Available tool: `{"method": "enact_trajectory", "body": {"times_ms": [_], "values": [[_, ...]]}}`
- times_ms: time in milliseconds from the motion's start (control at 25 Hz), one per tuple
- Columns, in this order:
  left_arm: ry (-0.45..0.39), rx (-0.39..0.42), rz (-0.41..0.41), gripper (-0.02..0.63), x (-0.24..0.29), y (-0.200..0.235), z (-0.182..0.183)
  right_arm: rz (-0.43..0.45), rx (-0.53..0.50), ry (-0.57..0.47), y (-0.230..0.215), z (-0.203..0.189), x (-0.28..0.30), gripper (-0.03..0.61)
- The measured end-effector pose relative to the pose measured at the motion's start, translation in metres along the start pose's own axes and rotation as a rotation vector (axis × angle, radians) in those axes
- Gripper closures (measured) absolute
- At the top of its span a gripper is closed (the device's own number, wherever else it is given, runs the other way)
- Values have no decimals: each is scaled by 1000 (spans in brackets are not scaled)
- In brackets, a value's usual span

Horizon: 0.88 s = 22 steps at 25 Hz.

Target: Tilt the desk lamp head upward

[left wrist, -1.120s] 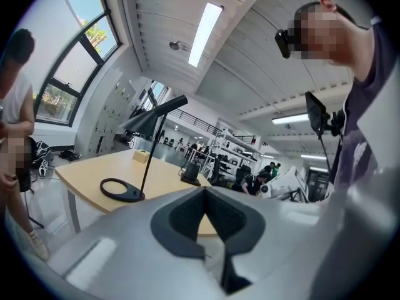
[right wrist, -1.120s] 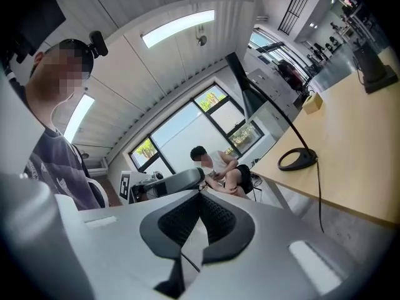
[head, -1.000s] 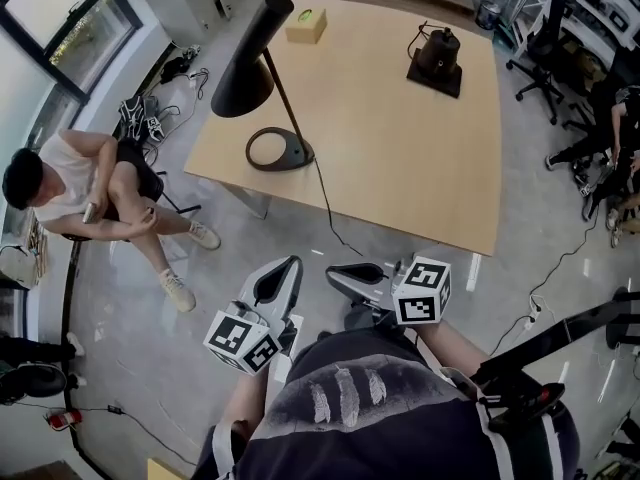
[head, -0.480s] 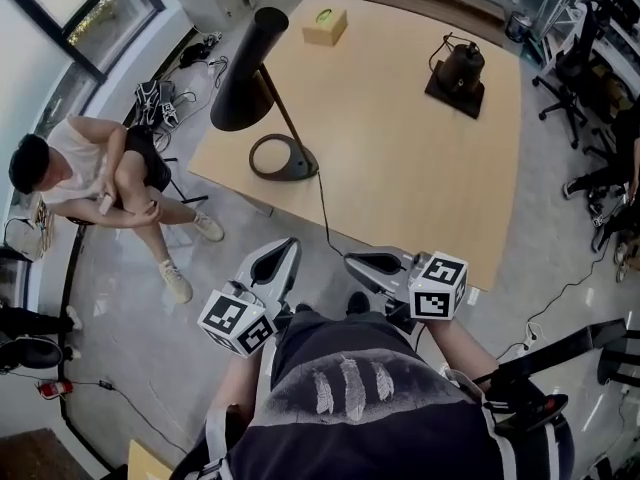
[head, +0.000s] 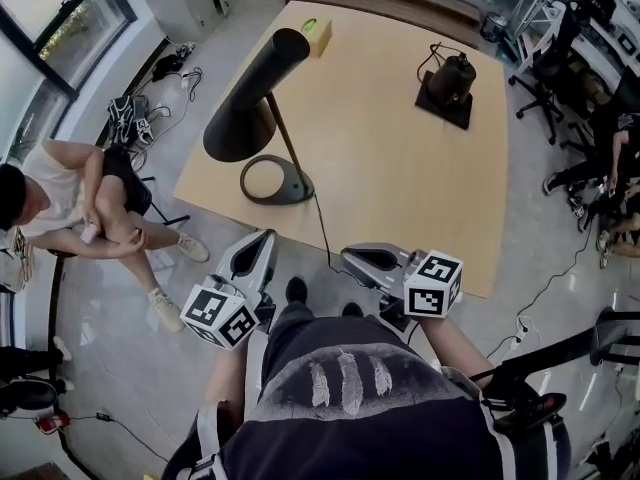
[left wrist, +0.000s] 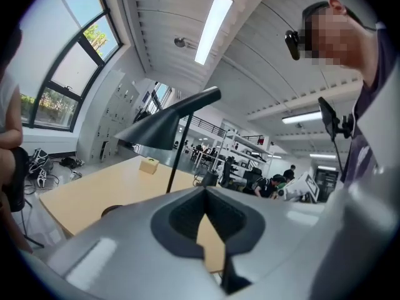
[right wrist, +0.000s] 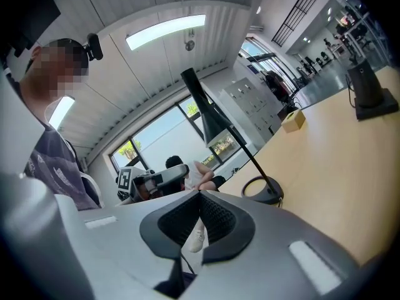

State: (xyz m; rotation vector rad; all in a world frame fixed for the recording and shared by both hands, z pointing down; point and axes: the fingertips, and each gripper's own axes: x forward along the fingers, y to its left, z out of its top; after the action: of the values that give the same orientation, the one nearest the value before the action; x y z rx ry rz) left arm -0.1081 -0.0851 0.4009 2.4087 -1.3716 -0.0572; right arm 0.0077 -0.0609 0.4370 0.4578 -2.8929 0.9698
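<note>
A black desk lamp stands at the near left corner of the wooden table [head: 400, 168]. Its cone-shaped head [head: 250, 103] points down and to the left, on a thin slanted stem above a ring-shaped base [head: 272, 180]. In the left gripper view the lamp head [left wrist: 164, 125] shows ahead; in the right gripper view the lamp head [right wrist: 207, 111] is upright above its base [right wrist: 262, 191]. My left gripper [head: 252, 253] and right gripper [head: 362, 260] are both shut and empty, held close to my body in front of the table edge, well short of the lamp.
A small tan box [head: 316, 34] lies at the table's far edge, and a black device on a square base [head: 446, 80] at the far right. A cord [head: 325, 230] runs off the near edge. A seated person [head: 70, 213] is left; office chairs [head: 545, 58] right.
The view has shifted as I step closer; the table and lamp now lie nearer. Both grippers stay shut and low by my body.
</note>
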Motion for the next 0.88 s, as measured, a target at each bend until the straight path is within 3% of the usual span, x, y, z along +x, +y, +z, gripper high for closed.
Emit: {"method": "enact_trajectory", "body": {"times_ms": [400,600,720,800,880], "values": [[-31,-49,-81,611,11,109,42,-150,-61,-25,-24,45,87,580],[-44,-173,-135,602,23,151,54,-274,-122,-30,-45,66,109,578],[-50,-283,-179,463,33,167,54,-338,-154,-28,-57,72,114,578],[-64,-352,-211,384,41,173,57,-379,-175,-14,-67,75,116,501],[-68,-395,-245,349,48,175,60,-414,-199,8,-77,77,118,485]]}}
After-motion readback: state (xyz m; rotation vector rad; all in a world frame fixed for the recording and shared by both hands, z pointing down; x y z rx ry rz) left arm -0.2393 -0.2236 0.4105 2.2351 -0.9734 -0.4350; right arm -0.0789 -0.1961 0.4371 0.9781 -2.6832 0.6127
